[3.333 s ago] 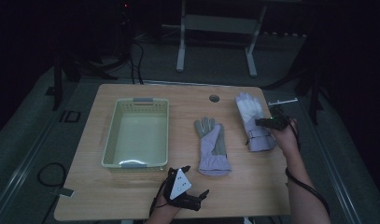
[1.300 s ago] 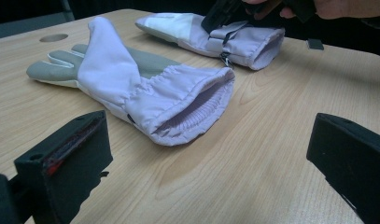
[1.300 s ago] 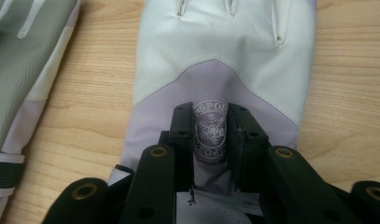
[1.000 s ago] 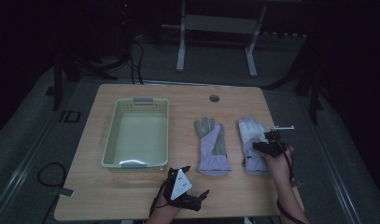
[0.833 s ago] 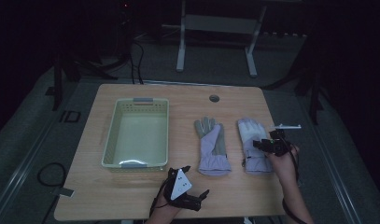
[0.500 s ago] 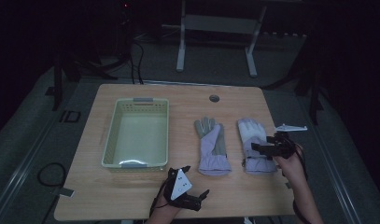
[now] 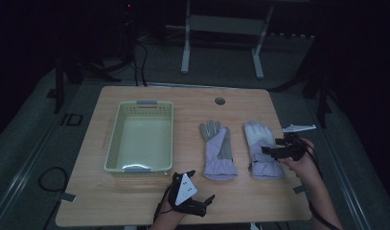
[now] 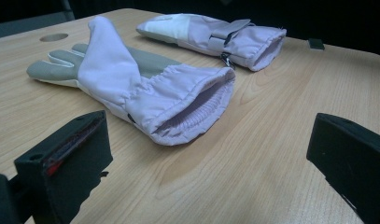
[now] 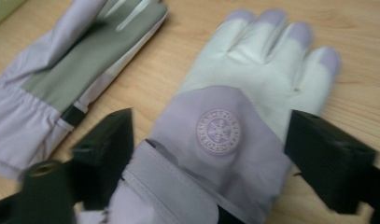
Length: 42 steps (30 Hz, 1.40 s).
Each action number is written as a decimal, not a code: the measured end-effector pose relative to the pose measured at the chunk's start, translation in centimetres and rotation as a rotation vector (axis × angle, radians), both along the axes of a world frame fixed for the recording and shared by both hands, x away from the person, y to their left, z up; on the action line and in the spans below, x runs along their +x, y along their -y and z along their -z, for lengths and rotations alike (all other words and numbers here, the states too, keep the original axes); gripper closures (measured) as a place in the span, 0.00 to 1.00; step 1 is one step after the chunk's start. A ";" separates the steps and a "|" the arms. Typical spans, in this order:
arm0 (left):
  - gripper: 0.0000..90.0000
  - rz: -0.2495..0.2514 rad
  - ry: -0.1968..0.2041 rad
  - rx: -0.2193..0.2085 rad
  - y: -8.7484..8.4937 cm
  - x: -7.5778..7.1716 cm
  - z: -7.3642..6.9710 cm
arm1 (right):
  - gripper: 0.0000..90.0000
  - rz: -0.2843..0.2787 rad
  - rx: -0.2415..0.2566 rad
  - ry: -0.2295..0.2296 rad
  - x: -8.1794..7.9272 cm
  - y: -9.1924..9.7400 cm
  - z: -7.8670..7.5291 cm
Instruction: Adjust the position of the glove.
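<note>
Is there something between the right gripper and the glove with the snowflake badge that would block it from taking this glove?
Nothing visible blocks it. The right gripper has just been opening its jaws and hangs over the cuff end of the snowflake glove, one jaw on each side, pads not pressing. The other glove lies apart on the table.

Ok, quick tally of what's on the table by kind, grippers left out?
Lilac padded winter gloves: 2, one palm-up, one back-up with a snowflake badge
Pale green slotted plastic basket: 1
Total: 3
</note>
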<state>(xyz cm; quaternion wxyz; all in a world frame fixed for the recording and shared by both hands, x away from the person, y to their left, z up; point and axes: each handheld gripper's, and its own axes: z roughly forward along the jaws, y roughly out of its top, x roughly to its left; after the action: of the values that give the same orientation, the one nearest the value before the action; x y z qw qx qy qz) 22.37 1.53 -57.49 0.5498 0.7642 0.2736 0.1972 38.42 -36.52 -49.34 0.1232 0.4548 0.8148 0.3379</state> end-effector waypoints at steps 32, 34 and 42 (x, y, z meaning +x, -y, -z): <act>0.00 -0.003 -0.004 -0.005 0.0 0.0 0.0 | 0.87 0.062 0.024 -0.093 0.9 1.0 1.1; 0.00 -0.003 -0.004 -0.004 0.0 0.0 0.0 | 0.87 0.061 0.026 -0.090 0.8 1.0 0.6; 0.00 -0.010 -0.002 -0.004 0.0 0.0 0.0 | 0.87 0.086 -0.018 -0.015 -0.2 0.0 -3.9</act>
<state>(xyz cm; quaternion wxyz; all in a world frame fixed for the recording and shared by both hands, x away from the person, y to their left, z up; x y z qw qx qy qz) 22.39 1.56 -57.49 0.5501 0.7620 0.2783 0.1983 38.17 -36.54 -45.43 0.1357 0.4909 0.7983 0.3215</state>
